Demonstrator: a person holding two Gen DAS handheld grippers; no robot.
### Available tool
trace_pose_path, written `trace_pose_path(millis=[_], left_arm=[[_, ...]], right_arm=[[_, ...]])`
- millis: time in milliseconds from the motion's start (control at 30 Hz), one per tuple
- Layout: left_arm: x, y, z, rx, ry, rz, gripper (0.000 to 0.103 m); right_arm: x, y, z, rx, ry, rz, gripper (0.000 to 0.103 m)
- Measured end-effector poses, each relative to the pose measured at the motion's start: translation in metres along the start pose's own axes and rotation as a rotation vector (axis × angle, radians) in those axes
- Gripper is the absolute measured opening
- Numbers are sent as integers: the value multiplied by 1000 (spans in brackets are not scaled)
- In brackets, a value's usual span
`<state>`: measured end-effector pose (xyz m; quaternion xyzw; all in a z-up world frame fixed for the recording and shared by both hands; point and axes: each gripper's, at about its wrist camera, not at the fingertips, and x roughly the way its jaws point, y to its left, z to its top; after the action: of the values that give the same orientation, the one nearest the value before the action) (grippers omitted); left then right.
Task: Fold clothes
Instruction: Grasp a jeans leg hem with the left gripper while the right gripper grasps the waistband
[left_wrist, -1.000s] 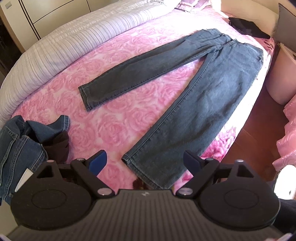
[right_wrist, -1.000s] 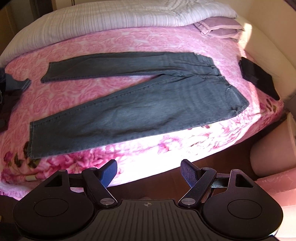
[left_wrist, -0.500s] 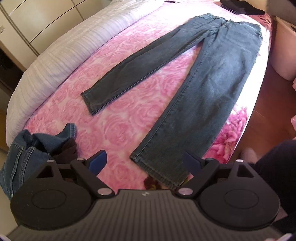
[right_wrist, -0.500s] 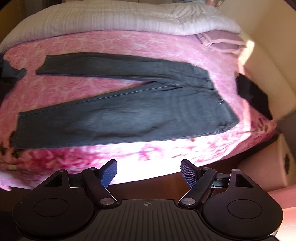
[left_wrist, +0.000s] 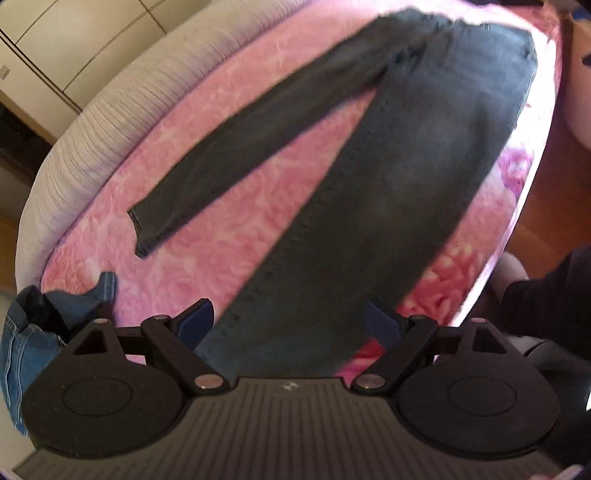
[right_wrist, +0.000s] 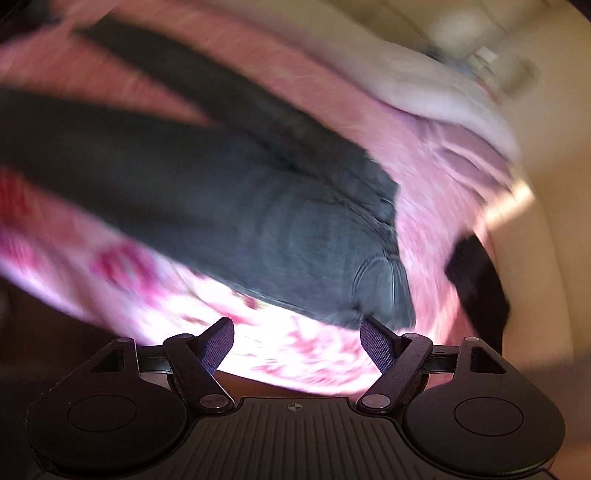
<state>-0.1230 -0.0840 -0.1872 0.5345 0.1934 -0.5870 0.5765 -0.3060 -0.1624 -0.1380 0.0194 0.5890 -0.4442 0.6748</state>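
Jeans (left_wrist: 399, 192), dark grey, are lying flat on the pink rose-patterned bed cover (left_wrist: 229, 236), with both legs spread apart in a V. Seen from the left wrist, the waistband is sitting at the far end and the two hems are pointing toward the camera. The nearer leg is running down to the left gripper (left_wrist: 288, 326), whose jaws are standing wide apart, with the hem lying between and under them; whether they are touching the cloth cannot be told. The other leg is angling off to the left, its hem resting well clear on the cover. A heap of blue denim clothes (left_wrist: 26, 332) is hanging at the bed's left corner, beside the gripper. A pale ribbed quilt (left_wrist: 110, 122) is bordering the cover on the far side, and cream cupboard doors (left_wrist: 74, 44) are showing beyond it. A person's dark sleeve (left_wrist: 546, 302) is showing at the right edge.

Seen from the right wrist, the picture is heavily blurred. The right gripper (right_wrist: 297, 345) is hovering at the bed's edge with its jaws spread and holding nothing; the jeans' waistband corner (right_wrist: 380, 291) is lying just beyond the right-hand fingertip. A black garment (right_wrist: 476, 284) is lying apart from the jeans, on the right.
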Motion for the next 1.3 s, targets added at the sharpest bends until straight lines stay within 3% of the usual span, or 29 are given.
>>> trace_pose_path(millis=[133, 233, 333, 433, 600, 733, 833, 1000, 1067, 1167, 1300], left_arm=[[7, -41, 2, 44, 71, 20, 87], [23, -62, -2, 116, 80, 47, 85], [41, -82, -6, 189, 83, 76, 77], [60, -99, -10, 254, 82, 99, 75], [95, -113, -8, 318, 35, 88, 56], [112, -127, -17, 427, -18, 104, 54], [115, -123, -33, 498, -56, 184, 53], [129, -84, -58, 438, 46, 298, 50], [130, -78, -62, 442, 46, 299, 48], [132, -81, -62, 472, 48, 275, 31], [131, -79, -62, 423, 69, 251, 20]], right_arm=[[51, -37, -21, -121, 21, 95, 78], [68, -52, -23, -127, 34, 142, 78], [81, -63, -21, -124, 46, 184, 78], [86, -62, -12, -106, 46, 222, 78], [91, -46, -2, -111, 41, 272, 78], [98, -27, 5, -131, 34, 287, 78], [102, -16, 10, -131, 24, 285, 78], [111, 0, 9, -159, -2, 242, 78], [117, 7, 3, -207, -15, 194, 78], [126, 18, -9, -317, -50, 118, 78], [142, 30, -34, -498, -116, 56, 78]])
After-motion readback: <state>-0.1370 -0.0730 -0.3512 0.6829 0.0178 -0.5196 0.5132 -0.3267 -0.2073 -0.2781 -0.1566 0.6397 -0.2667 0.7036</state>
